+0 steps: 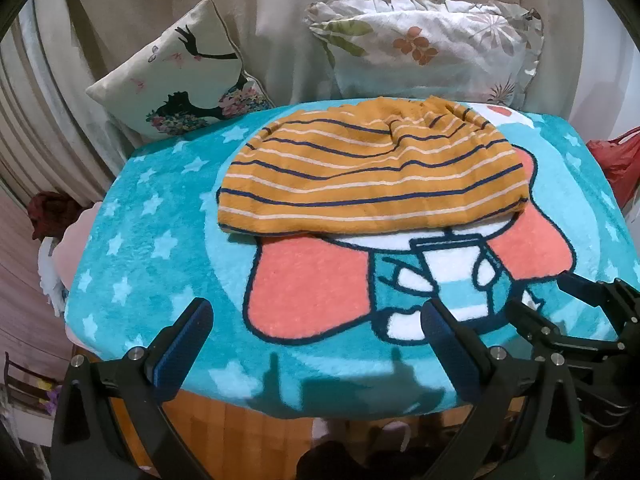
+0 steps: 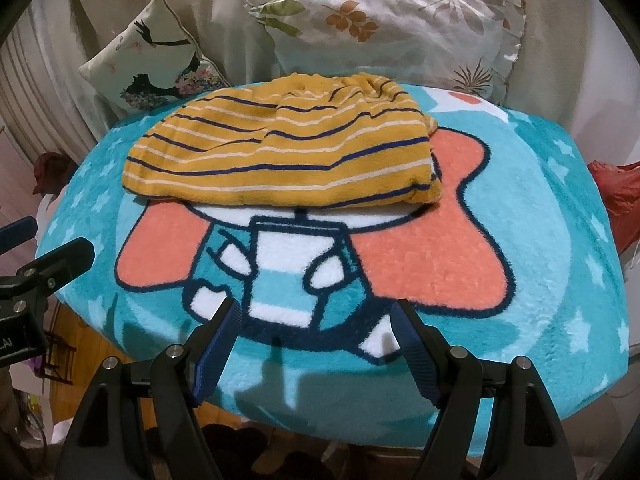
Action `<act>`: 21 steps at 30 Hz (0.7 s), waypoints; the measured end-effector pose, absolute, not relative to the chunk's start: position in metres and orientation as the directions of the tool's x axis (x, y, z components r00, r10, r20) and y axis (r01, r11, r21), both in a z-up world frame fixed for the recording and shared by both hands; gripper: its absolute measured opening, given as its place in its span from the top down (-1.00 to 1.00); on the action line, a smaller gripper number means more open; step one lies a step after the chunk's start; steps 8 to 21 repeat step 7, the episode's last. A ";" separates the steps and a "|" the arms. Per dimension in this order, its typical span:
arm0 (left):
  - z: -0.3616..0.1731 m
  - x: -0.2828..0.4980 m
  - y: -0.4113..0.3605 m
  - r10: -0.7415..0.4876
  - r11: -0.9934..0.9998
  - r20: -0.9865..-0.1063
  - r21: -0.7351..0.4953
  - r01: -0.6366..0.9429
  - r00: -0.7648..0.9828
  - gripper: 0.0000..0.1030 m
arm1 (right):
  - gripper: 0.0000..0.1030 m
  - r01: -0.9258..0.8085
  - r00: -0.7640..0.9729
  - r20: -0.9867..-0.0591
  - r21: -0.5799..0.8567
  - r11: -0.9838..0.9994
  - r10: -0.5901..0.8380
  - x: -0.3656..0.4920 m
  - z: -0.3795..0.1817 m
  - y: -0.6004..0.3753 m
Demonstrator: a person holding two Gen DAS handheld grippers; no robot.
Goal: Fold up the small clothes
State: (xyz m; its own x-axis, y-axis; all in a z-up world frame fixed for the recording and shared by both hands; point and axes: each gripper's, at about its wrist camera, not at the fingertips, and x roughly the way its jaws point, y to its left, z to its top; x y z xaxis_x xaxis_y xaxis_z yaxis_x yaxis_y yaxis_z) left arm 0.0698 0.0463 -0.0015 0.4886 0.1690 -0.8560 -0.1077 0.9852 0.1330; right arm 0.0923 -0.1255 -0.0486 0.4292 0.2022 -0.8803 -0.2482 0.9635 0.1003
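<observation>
Two black grippers with blue pads, the left gripper [image 1: 316, 316] and right gripper [image 2: 314, 316], hover wide apart and empty above the near edge of a fluffy turquoise cartoon-print blanket [image 1: 160, 240], while the folded mustard-yellow striped garment [image 1: 368, 172] lies toward its far side.

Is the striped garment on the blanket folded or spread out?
Folded: the mustard striped garment lies as a compact block showing doubled edges along its front and right side.

Garment [image 1: 368, 172]: mustard, navy and cream stripes. Blanket [image 1: 160, 240]: turquoise, pale stars, coral cartoon figure. Pillow [image 1: 432, 48]: white, floral print.
</observation>
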 end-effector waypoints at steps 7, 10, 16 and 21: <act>-0.002 0.072 0.040 0.157 0.987 -0.861 0.120 -0.107 0.484 -1.00 | -0.59 -0.248 0.430 -0.879 0.103 0.963 0.205 0.094 -0.049 -0.131; -0.002 0.072 0.040 0.157 0.987 -0.861 0.120 -0.107 0.484 -1.00 | -0.59 -0.248 0.430 -0.879 0.103 0.963 0.205 0.094 -0.049 -0.131; -0.002 0.072 0.040 0.157 0.987 -0.861 0.120 -0.107 0.484 -1.00 | -0.59 -0.248 0.430 -0.879 0.103 0.963 0.205 0.094 -0.049 -0.131; -0.002 0.072 0.040 0.157 0.987 -0.861 0.120 -0.107 0.484 -1.00 | -0.59 -0.248 0.430 -0.879 0.103 0.963 0.205 0.094 -0.049 -0.131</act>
